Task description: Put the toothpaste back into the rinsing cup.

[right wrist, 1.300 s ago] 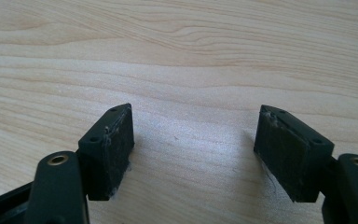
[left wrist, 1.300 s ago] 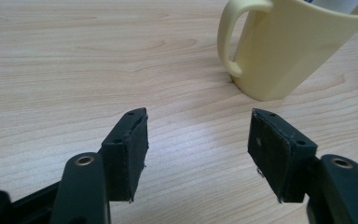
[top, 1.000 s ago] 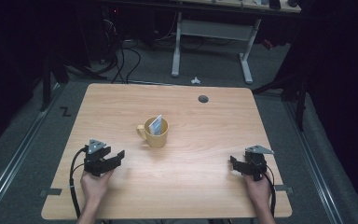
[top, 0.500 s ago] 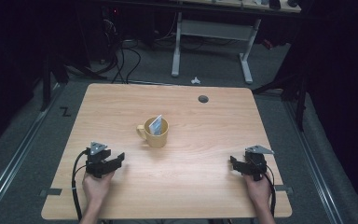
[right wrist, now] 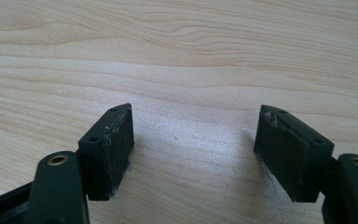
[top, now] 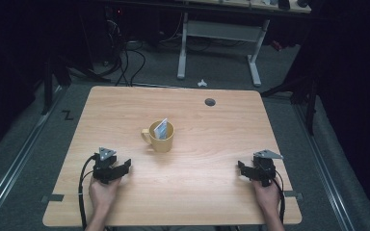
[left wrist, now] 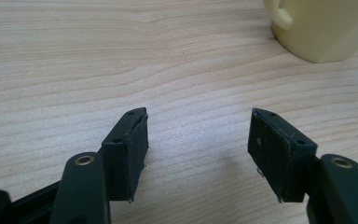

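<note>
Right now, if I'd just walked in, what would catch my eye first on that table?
Probably the yellow mug standing near the middle of the wooden table, with a pale packet sticking up out of it. Next, the two black tools at the near edge: the left gripper close to the mug and the right gripper further off, each held in a hand, jaws open with nothing between them.

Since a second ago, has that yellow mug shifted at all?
No. The yellow mug sits in the same spot below the table's round hole.
</note>
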Motion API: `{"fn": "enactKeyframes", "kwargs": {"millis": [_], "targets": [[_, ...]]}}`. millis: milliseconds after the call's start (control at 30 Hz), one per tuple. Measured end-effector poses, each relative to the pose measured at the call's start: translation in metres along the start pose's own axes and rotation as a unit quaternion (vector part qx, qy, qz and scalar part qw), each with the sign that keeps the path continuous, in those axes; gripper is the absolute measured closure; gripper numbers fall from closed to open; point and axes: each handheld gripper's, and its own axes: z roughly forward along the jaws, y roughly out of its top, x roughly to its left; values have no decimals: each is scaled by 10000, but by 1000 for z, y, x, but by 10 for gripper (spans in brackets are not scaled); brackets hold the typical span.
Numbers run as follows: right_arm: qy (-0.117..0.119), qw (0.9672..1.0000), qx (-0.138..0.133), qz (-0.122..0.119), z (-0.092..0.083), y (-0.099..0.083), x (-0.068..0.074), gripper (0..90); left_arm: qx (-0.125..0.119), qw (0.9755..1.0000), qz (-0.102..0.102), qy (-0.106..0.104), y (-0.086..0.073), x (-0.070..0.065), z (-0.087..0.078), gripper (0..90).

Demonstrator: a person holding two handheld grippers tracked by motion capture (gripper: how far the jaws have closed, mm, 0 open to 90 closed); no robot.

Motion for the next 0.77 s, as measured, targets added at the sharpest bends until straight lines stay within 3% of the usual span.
{"fn": "enactKeyframes", "kwargs": {"millis": [267,500,767], "targets": [[0,10000,1,1,0,0,0,285,-57,9999,106,95,-3,-3,3,374],[0,10000,-1,-2,0,0,0,284,51,9985,438,334,-2,-12,6,345],[0,10000,0,-2,0,0,0,285,74,9985,461,295,-2,-12,6,310]]}}
